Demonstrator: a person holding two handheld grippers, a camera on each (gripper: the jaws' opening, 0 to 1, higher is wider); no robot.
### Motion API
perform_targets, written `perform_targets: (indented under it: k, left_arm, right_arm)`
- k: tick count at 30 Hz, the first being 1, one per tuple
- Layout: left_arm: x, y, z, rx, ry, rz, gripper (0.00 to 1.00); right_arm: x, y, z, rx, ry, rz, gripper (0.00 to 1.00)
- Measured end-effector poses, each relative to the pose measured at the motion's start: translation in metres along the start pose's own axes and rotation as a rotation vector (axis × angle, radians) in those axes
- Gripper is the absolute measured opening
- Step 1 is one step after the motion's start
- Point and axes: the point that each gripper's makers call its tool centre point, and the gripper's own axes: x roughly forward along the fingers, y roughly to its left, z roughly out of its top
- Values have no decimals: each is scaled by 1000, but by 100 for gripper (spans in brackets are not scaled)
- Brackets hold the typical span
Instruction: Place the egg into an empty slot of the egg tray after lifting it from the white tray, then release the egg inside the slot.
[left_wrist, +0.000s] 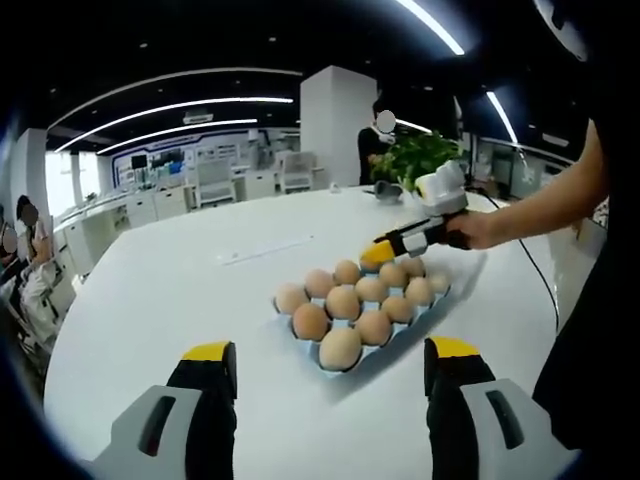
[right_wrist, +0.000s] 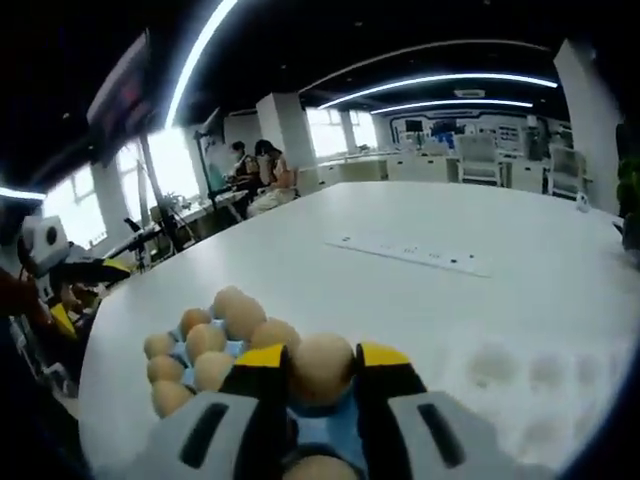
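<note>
White table (left_wrist: 150, 290), egg tray (left_wrist: 437, 302), power strip (right_wrist: 415, 254)

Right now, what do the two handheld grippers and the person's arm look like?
Left gripper: grey moulded jaw bodies with oval slots, black inner faces and yellow tips. Right gripper: the same grey bodies and yellow-capped black jaws; in the left gripper view it carries a white rounded housing, with a thin dark cable trailing across the table. The person's forearm is bare below a dark sleeve.

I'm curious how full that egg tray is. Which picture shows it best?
The left gripper view: the whole egg tray lies in front of the camera, its eggs countable row by row. In the right gripper view the right tongs sit over the tray, closed around one egg, hiding much of it.
</note>
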Motion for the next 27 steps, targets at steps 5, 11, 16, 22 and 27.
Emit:
perform_targets:
  k: [5,11,16,22,27]
  left_arm:
    - [2,-1,-1,-1,5,-7,77]
    - [2,1,-2,-1,7,-4,77]
    - [2,0,-1,0,3,-4,77]
    - [1,2,0,-1,0,1,77]
    - [0,2,1,0,-3,5,77]
  right_arm:
    - [4,0,-2,23,10,16,26]
    - [6,2,-6,106,38,44,26]
    - [6,3,-7,113,52,50,26]
    - [7,3,-7,104,70,61,26]
    - [7,2,-8,99,65,66,24]
